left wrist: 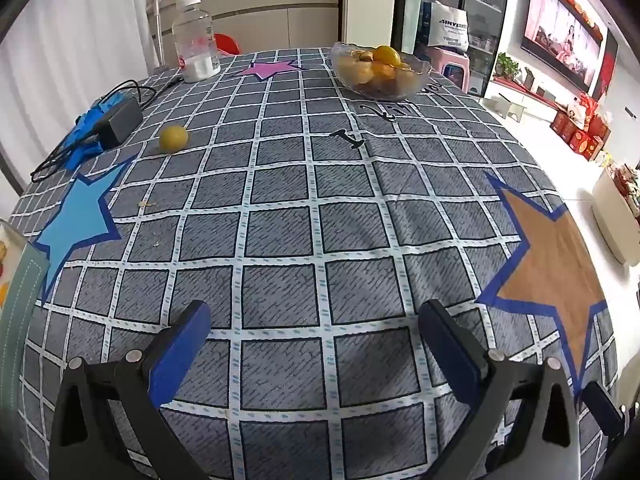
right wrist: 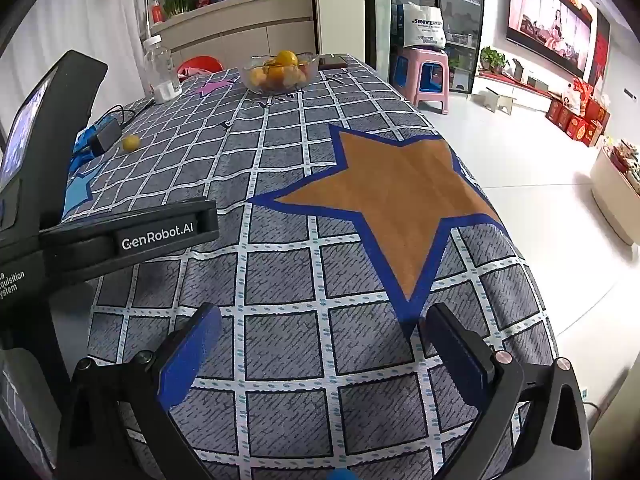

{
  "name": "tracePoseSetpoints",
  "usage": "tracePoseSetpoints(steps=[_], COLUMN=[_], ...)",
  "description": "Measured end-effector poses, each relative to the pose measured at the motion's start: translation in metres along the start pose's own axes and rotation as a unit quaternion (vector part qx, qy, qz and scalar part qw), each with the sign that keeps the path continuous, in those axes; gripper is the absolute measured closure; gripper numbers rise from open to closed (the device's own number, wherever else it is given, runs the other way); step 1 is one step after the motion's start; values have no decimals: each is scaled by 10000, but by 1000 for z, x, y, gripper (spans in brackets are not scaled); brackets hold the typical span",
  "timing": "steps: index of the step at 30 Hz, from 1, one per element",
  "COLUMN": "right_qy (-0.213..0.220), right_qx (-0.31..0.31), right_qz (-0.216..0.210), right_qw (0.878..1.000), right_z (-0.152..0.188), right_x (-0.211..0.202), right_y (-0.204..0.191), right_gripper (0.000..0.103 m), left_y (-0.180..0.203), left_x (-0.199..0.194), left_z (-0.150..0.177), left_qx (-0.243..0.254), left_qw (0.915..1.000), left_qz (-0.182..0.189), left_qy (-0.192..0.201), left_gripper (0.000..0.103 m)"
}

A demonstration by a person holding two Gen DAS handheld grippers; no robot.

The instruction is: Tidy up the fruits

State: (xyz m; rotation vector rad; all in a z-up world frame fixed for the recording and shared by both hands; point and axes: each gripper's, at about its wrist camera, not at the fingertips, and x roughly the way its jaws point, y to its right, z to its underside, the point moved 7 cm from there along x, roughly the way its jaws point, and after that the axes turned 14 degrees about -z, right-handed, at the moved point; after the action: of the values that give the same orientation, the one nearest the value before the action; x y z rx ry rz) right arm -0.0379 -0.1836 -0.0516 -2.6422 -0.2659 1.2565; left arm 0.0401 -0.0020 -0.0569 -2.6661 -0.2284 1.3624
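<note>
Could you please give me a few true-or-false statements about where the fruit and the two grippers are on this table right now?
1. A single yellow fruit lies loose on the tablecloth, outside the glass bowl. True.
2. The glass bowl is empty. False: it holds several yellow and orange fruits, one sitting on top.
3. The left gripper is open with nothing between its fingers. True.
4. The right gripper is closed on a fruit. False: it is open and holds nothing, with only the cloth below it.
5. The loose fruit lies on the brown star. False: it lies on the grey checks near the black power adapter.
</note>
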Motion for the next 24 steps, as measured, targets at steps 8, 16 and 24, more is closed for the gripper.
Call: tracePoseSetpoints(steps=[8,16,24], right_qy=[12,37,-13], right_qx=[11,34,-7], right_qz=[-14,-44,7], right_qw=[10000,10000,10000], right_z=[1,0,0], right_x=[-3,-1,0], right_y=[-2,0,0], right_gripper=[0,0,0], left_y=[0,0,0], left_x=[0,0,0], left_z=[0,0,0], left_qx=[12,13,13], left_qw=[10000,10000,10000], left_qz=[-16,-18,-18], left_qy=[-1,-1,-2], left_gripper=[0,0,0])
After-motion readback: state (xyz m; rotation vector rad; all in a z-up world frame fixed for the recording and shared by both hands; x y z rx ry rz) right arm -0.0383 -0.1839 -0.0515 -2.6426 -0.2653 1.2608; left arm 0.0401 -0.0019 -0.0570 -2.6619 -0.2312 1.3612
